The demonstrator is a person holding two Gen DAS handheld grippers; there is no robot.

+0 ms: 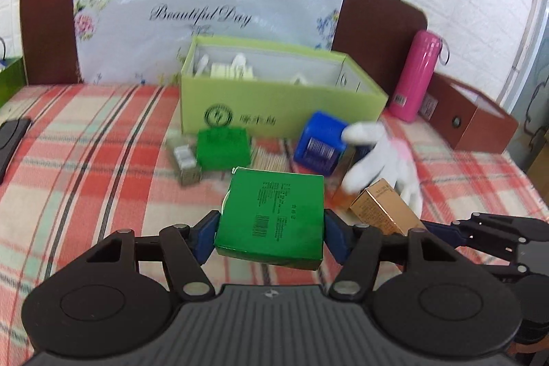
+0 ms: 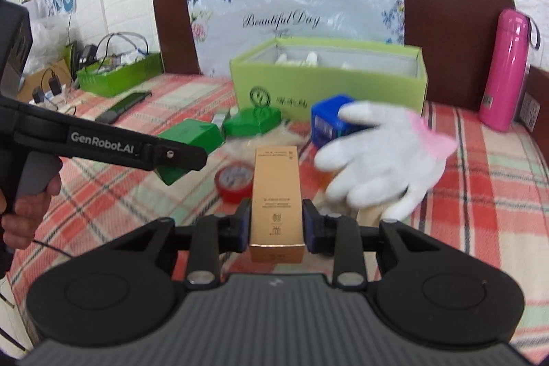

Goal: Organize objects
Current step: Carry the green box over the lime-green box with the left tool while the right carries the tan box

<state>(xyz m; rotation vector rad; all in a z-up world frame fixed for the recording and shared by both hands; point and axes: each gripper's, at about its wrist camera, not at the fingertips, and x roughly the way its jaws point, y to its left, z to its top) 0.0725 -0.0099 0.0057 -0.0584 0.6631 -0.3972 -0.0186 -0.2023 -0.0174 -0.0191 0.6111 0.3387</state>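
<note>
Left gripper (image 1: 271, 234) clamps a flat green box (image 1: 271, 217); right gripper (image 2: 276, 225) clamps a gold carton (image 2: 276, 209), long axis pointing forward. The open lime storage box (image 1: 274, 103) sits straight ahead of both, on the bed.

The left gripper (image 1: 271, 228) clamps a flat green box (image 1: 271, 218) above the plaid bedspread (image 1: 85, 132). Beyond it sit a second green box (image 1: 222, 148), a blue box (image 1: 319, 143), a white glove (image 1: 381, 160) and an open lime-green carton (image 1: 274, 105).
</note>
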